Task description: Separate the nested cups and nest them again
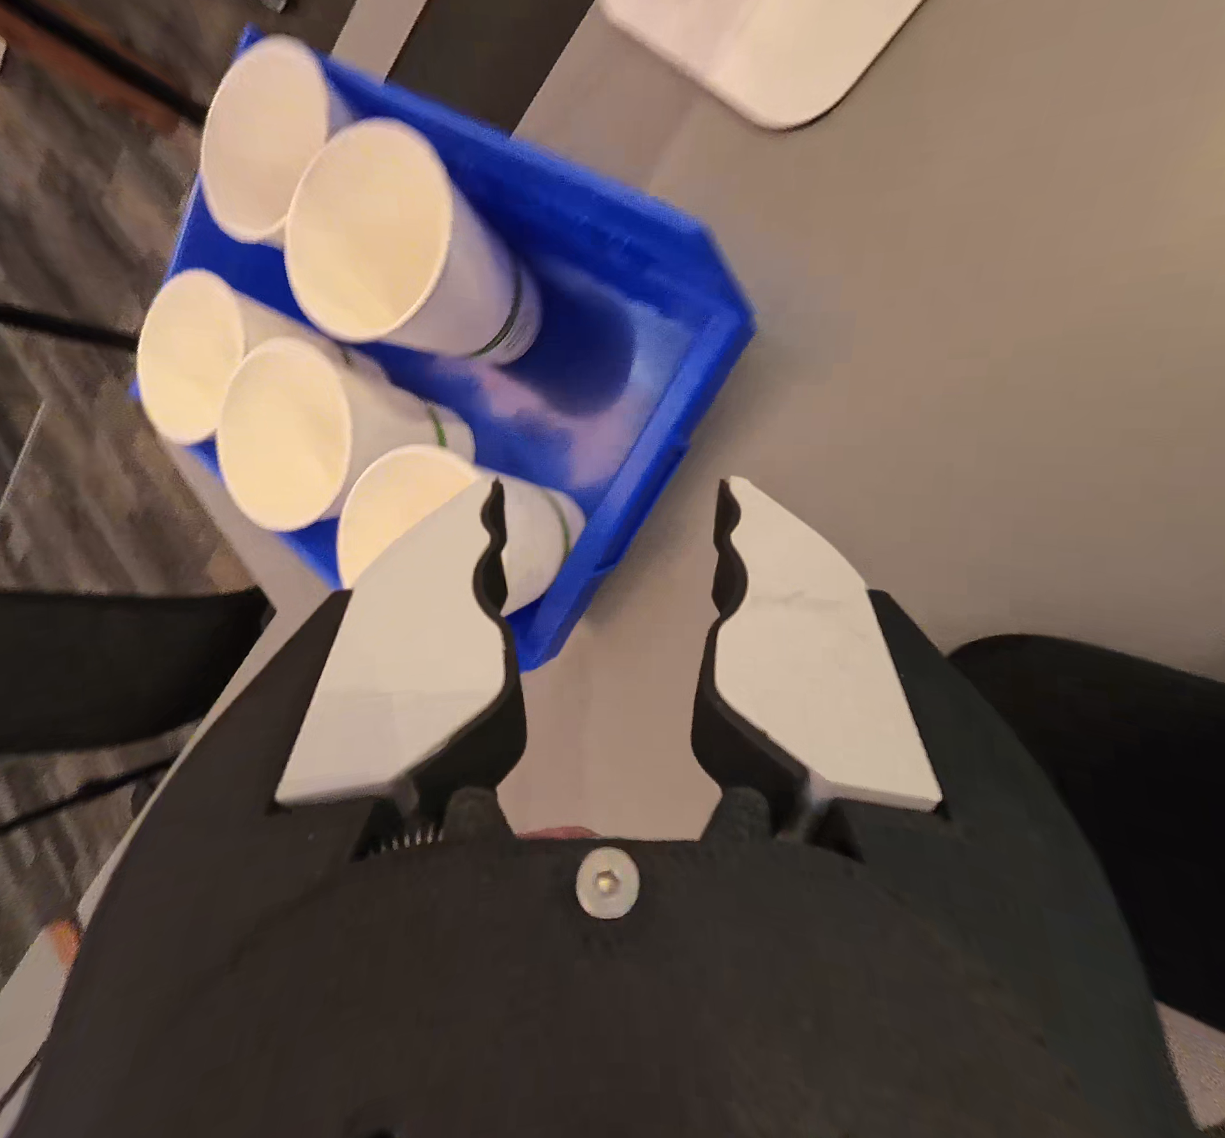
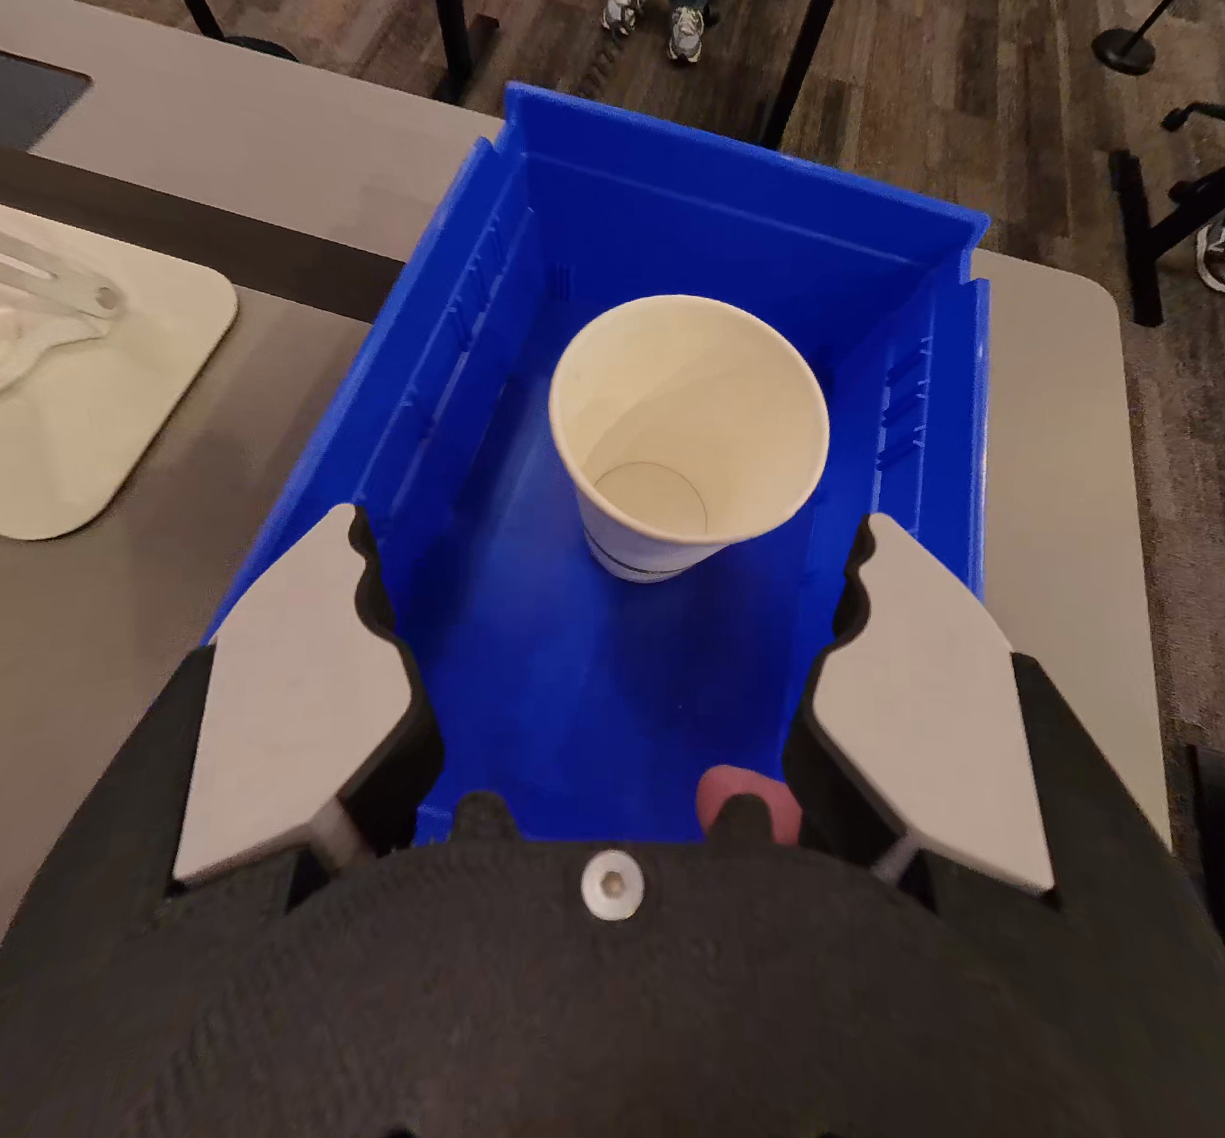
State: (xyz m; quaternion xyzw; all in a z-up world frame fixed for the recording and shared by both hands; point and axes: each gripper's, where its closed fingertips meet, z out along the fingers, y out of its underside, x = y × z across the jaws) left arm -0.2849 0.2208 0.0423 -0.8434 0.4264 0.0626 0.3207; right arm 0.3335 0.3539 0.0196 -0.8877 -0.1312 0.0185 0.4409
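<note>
Tabletop [image 2: 199, 131]: grey, with a dark strip running across it; it carries both blue bins and a pale mat.
Floor [image 2: 928, 45]: wood-pattern, beyond the tabletop's far edge, with black stand legs and a person's shoes [image 2: 686, 32] on it.
Right-view blue bin [image 2: 663, 191]: sits at the tabletop's far edge, open top, ribbed side walls.
Left-view blue bin [image 1: 596, 224]: blurred, at the tabletop's edge; one half of its floor is bare.
Pale mat [image 2: 99, 410]: rounded corners, left of the right-view bin, with a whitish item lying on it.
Left tongs [image 1: 610, 489]: apart, nothing between the fingers; they hang over the near corner of the left-view bin, one fingertip in front of the nearest cup.
Right tongs [image 2: 610, 516]: wide apart, gripping nothing, poised above the near half of the right-view bin.
Cups in the left-view bin [image 1: 364, 231]: five white paper cups, upright and crowded in the bin's far half, touching or nearly touching.
Single cup [image 2: 689, 423]: white paper with a dark band near its base, upright on the bin floor towards the right wall, ahead of the right tongs and untouched.
</note>
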